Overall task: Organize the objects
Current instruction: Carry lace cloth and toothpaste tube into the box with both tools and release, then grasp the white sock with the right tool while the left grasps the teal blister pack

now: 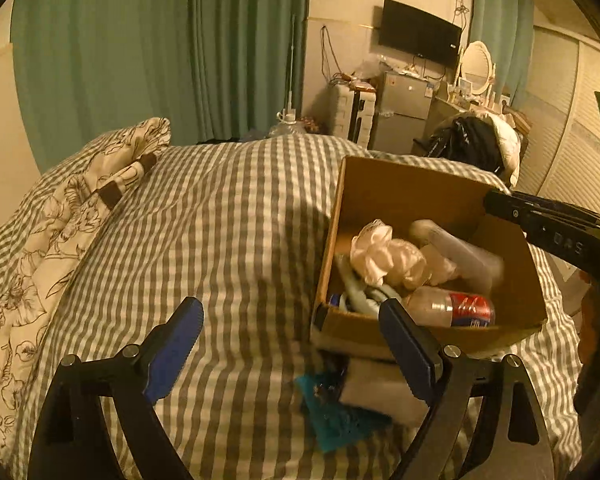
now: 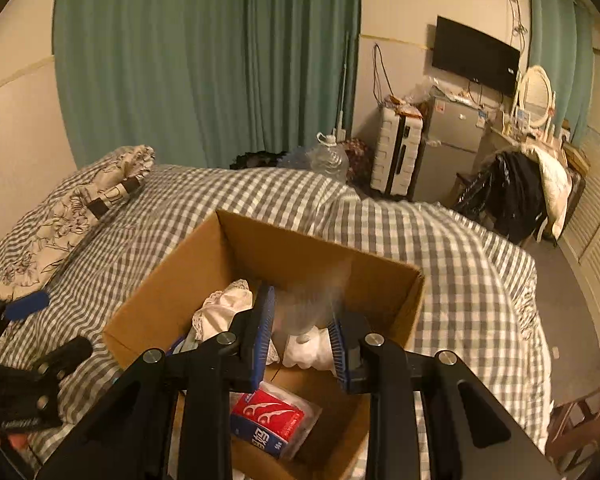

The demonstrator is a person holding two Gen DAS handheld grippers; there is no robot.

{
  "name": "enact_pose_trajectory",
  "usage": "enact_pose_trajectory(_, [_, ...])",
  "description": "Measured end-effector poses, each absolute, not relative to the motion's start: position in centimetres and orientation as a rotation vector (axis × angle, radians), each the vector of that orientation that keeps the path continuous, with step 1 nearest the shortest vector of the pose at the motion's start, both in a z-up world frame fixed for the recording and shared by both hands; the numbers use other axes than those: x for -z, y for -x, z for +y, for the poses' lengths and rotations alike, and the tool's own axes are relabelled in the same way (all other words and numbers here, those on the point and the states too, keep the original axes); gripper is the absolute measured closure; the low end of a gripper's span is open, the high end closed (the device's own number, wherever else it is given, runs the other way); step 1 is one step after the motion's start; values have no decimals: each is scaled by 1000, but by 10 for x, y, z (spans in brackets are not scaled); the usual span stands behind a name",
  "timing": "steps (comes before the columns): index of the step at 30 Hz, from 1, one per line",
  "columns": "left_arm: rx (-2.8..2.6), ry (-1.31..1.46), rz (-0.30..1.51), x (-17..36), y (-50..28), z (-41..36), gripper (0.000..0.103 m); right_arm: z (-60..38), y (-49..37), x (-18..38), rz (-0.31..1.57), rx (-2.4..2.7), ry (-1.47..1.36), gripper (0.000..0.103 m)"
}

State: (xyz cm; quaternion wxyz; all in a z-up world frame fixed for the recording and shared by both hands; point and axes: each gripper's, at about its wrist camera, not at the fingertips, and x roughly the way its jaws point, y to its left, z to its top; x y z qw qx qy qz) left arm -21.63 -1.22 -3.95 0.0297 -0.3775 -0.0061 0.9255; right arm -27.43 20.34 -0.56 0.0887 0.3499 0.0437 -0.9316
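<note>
An open cardboard box (image 1: 380, 184) stands on the checked bed; it also shows in the right wrist view (image 2: 300, 248). Inside lie a cream lace cloth (image 1: 384, 256), a clear tube (image 1: 456, 248) and a clear pack with a red label (image 1: 460, 308), which the right wrist view shows as a floss pick pack (image 2: 272, 420). My left gripper (image 1: 292, 344) is open and empty above the bed, left of the box. My right gripper (image 2: 304, 336) hovers over the box with a blurred clear bottle (image 2: 308, 308) between its fingers.
A teal packet (image 1: 336, 412) and a white flat item (image 1: 380, 392) lie on the bed just before the box. A floral pillow (image 1: 60, 216) lies at the left. Beyond the bed stand a suitcase (image 2: 396, 152), a fridge (image 2: 452, 148) and a chair with clothes (image 2: 516, 192).
</note>
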Motion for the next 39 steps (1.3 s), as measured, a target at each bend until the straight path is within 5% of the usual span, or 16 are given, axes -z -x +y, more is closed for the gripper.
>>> enact_pose_trajectory(2, [-2869, 1162, -3, 36, 212, -14, 11, 204, 266, 3, 125, 2793, -1022, 30])
enact_pose_trajectory(9, [-2891, 1065, 28, 4, 184, -4, 11, 213, 205, -33, 101, 2841, -898, 21])
enact_pose_trajectory(17, [-2913, 913, -15, -25, 142, 2, 0, 216, 130, -78, 113, 2890, -755, 0])
enact_pose_trajectory(29, [-2972, 1020, -108, 25, 122, -18, 0, 203, 115, -8, 71, 2841, -935, 0])
enact_pose_trajectory(39, [-2984, 1234, -14, 67, 138, -28, 0, 190, 135, 64, 15, 2718, -1158, 0])
